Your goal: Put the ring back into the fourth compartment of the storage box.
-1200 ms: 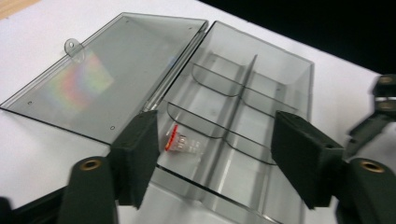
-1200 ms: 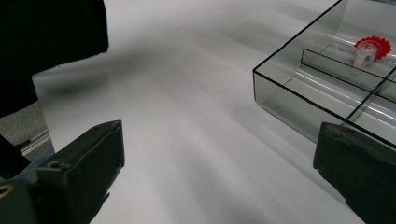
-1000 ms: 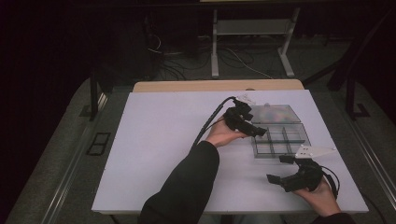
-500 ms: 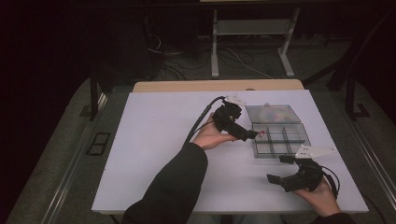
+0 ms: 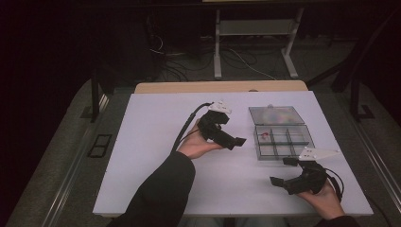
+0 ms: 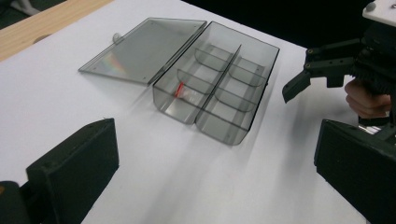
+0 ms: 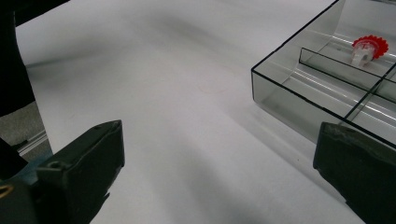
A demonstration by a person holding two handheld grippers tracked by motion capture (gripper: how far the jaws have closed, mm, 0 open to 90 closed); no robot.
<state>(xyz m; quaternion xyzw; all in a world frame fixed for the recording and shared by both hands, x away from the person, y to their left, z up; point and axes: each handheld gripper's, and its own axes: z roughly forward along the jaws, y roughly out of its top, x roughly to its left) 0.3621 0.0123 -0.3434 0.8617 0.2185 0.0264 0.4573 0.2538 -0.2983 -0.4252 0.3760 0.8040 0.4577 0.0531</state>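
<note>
A clear smoky compartment box (image 5: 283, 150) lies on the white table with its lid (image 5: 276, 115) folded back. A small red toothed piece (image 5: 265, 135) rests in one far-left compartment, also seen as a red piece (image 6: 180, 90) and a red gear (image 7: 370, 45). My left gripper (image 5: 231, 132) hovers left of the box, pointing at it. Its jaws have just been opening and stand wide with nothing between them (image 6: 215, 172). My right gripper (image 5: 281, 171) sits near the table's front right, open and empty (image 7: 219, 172), below the box's near wall (image 7: 280, 93).
The white table top (image 5: 151, 142) has a wooden strip (image 5: 217, 87) along its far edge. Beyond it stand dark floor, cables and a desk frame (image 5: 255, 28). The other hand's gripper (image 6: 303, 70) shows past the box (image 6: 215, 88).
My left gripper has drawn back to the left, from over the box to the table's middle, and lifted a little. The right gripper has stayed in place.
</note>
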